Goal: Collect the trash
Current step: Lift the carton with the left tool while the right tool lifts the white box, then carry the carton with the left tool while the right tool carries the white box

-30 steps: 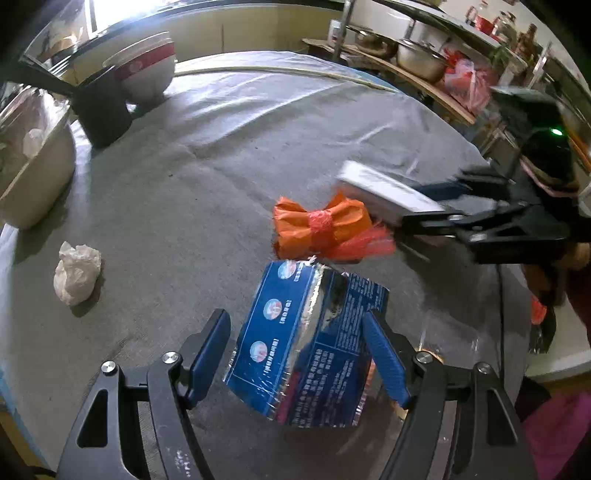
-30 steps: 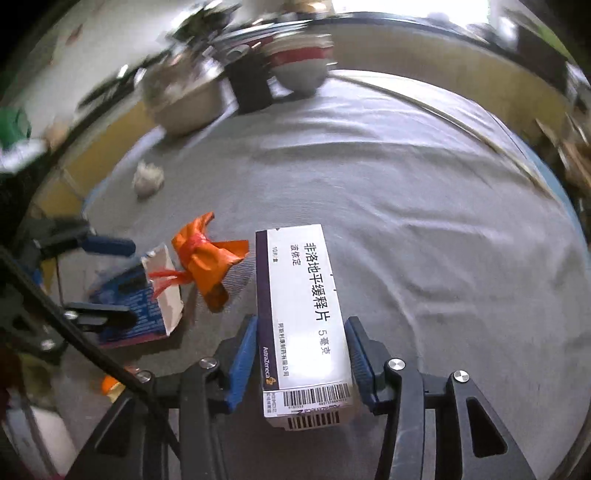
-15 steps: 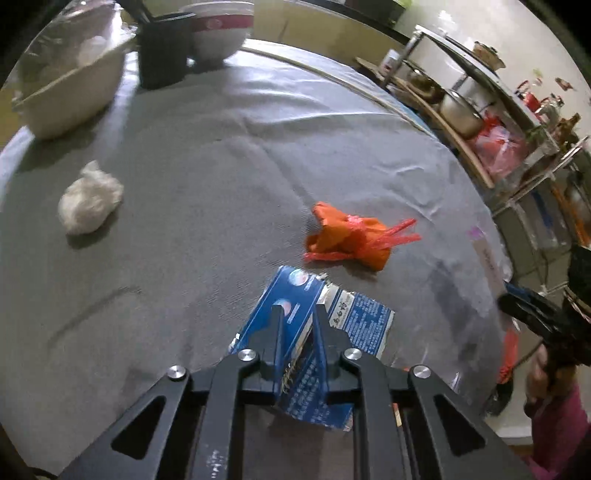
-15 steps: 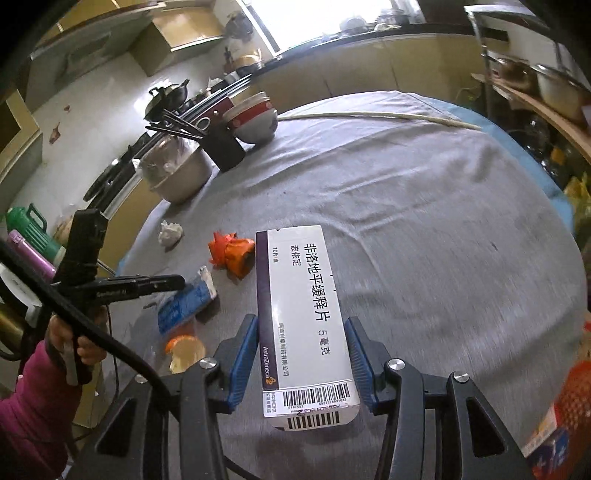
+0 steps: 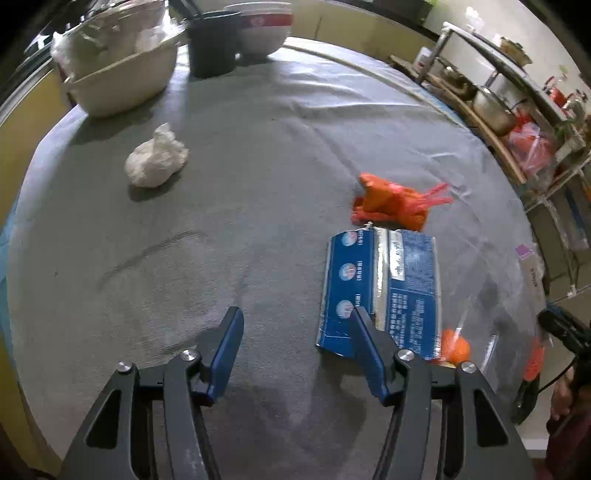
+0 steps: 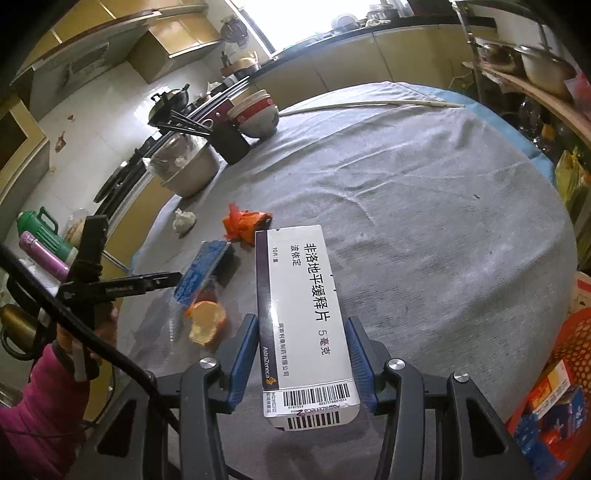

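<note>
My left gripper [image 5: 297, 317] hovers over the grey tablecloth [image 5: 258, 184], its jaws opening with nothing between them. A flattened blue carton [image 5: 384, 291] lies just right of it, partly behind the right finger. Beyond the carton lies an orange wrapper [image 5: 391, 205], with a crumpled white tissue [image 5: 157, 158] to the far left. An orange peel [image 5: 456, 347] sits by the carton's near corner. My right gripper [image 6: 301, 325] is shut on a white medicine box [image 6: 303, 295], held above the table. In the right wrist view the left gripper [image 6: 162, 280] reaches toward the blue carton [image 6: 201, 271].
A metal bowl [image 5: 122, 77], a dark cup [image 5: 212, 44] and stacked bowls [image 5: 264, 26] stand at the table's far side. A red mesh basket [image 6: 569, 350] holding boxes sits at the lower right off the table. Shelves with pots [image 5: 495, 107] line the right wall.
The left jaws closed on the blue carton, then opened again and shifted left; the carton now lies flat on the cloth. The right gripper drew back from the trash with the box.
</note>
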Motion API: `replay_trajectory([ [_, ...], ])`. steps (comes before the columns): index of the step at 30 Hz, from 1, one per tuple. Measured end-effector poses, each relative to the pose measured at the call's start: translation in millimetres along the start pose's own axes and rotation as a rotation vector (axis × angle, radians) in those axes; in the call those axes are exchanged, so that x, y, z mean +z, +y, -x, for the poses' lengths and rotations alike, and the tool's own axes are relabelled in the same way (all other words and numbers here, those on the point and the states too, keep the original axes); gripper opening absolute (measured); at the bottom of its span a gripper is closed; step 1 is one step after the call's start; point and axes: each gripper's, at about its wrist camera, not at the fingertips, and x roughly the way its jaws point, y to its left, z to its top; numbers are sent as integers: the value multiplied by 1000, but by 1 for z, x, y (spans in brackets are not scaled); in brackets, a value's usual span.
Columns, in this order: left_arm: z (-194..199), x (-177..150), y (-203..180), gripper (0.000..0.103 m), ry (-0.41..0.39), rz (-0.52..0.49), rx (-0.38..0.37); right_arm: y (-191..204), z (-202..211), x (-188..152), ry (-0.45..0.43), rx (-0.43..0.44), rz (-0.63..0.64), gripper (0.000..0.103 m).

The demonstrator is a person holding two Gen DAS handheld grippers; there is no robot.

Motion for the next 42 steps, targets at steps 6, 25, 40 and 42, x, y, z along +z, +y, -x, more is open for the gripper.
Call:
replay_trajectory([
  [6,10,11,-28,65,-22,-43,-44,8,3,-6,0,0,27,51],
  [25,-41,43,-76,69,146,-14,159,2,13,-14,-34,33,1,51],
  [40,72,6,-73,60,-167,53,185,29,56,-14,-203,-42,96,51],
  [42,91,2,-91,60,-236,19,192,31,64,-15,-225,-43,91,51],
])
